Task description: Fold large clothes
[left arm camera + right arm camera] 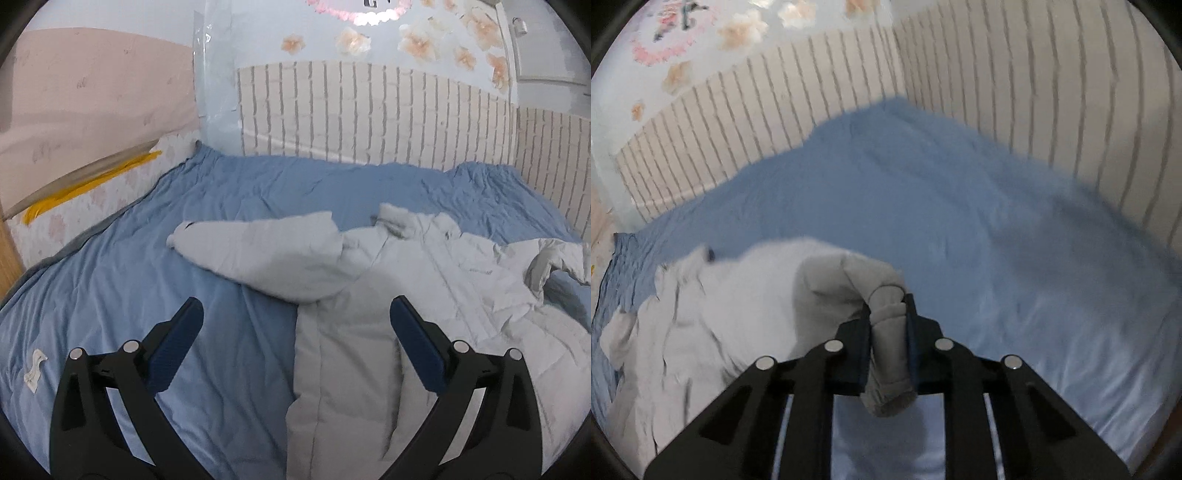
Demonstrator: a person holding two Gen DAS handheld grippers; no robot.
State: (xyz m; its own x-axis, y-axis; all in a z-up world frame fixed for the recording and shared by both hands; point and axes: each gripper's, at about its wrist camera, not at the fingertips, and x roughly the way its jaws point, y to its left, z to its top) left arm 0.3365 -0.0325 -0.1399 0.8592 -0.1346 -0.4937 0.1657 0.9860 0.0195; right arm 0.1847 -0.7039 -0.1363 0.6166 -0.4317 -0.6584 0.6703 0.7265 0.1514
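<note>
A pale grey padded jacket (406,295) lies spread on the blue bed cover (147,277), one sleeve (258,254) stretched out to the left. My left gripper (295,314) is open and empty, hovering above the jacket's near left edge. In the right wrist view the same jacket (720,314) lies at the left. My right gripper (888,306) is shut on the jacket's other sleeve (886,354) and holds it lifted above the blue cover (997,240).
White brick-pattern wall panels (369,110) run along the far and right sides of the bed (1071,92). A pink padded board (92,92) and a yellow strip (92,184) stand at the left. A small white label (35,369) lies on the cover.
</note>
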